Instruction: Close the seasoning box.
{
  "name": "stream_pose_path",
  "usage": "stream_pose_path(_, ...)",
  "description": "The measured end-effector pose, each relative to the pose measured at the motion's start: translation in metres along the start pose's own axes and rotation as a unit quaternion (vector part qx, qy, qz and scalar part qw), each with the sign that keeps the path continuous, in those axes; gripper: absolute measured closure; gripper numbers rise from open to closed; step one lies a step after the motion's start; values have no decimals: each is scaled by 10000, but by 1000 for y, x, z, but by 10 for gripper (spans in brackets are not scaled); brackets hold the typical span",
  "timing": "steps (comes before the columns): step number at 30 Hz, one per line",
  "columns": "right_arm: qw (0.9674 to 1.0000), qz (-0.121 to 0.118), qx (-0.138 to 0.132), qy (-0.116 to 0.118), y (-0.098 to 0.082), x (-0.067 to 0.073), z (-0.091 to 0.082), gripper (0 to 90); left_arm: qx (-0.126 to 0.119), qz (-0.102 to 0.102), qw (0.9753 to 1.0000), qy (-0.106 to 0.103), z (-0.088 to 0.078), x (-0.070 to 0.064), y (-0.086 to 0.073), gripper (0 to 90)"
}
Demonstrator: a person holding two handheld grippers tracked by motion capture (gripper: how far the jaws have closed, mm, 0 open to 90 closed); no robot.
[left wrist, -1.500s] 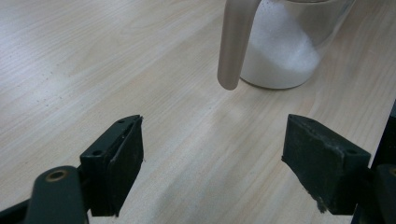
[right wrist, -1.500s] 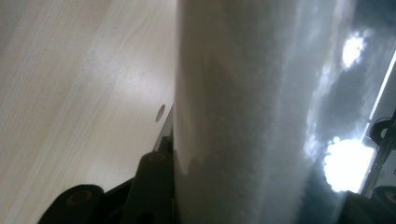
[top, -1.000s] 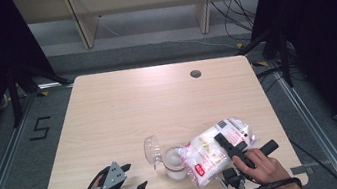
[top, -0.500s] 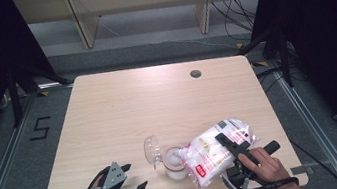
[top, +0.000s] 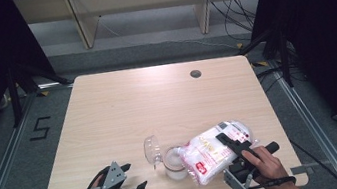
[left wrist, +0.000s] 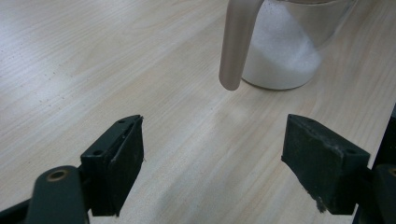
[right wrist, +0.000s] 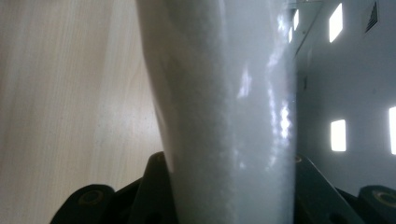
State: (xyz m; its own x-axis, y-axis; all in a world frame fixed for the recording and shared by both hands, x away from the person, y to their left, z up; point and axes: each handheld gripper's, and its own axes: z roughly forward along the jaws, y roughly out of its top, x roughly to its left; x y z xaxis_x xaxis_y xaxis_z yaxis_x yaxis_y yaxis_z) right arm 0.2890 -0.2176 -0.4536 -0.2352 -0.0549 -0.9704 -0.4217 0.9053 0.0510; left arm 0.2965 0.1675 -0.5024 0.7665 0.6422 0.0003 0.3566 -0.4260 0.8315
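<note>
At the near right of the tabletop [top: 108, 113], a bag of white granules [top: 215, 150] is pinched by the right tool [top: 229, 141] and tipped leftward over the glass jar [top: 174, 163], apparently for pouring, while the left tool [top: 136, 177] is kept spread and idle nearby.
</note>
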Motion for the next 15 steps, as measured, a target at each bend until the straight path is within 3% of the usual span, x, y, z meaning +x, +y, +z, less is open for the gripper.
stream_pose_path(2,9999,149,-18,-23,0,0,-1,727,15,-10,10000,8,0,0,0,203)
stream_pose_path(6,9998,147,-137,-31,0,-2,-1,727,40,14,10000,29,-1,-1,0,204)
stream_pose_path(7,9995,293,-113,-51,0,0,-2,727,53,38,10000,10,-1,0,1,204)
stream_pose_path(8,9997,90,-211,-41,-1,-5,-1,728,54,68,10000,12,-1,0,1,204)
stream_pose_path(10,9988,477,-119,32,-3,-1,-1,728,56,110,9999,10,-1,1,1,204)
stream_pose_path(11,9992,369,-162,52,-4,-4,-1,728,15,73,10000,7,0,0,1,204)
stream_pose_path(13,9991,389,-191,38,-5,-4,0,728,-13,71,10000,4,0,0,0,204)
stream_pose_path(14,9968,768,-201,103,-7,-2,-1,729,-16,79,10000,-7,0,1,0,204)
stream_pose_path(15,9963,810,-262,91,-8,-3,0,729,-13,80,10000,-8,1,1,0,204)
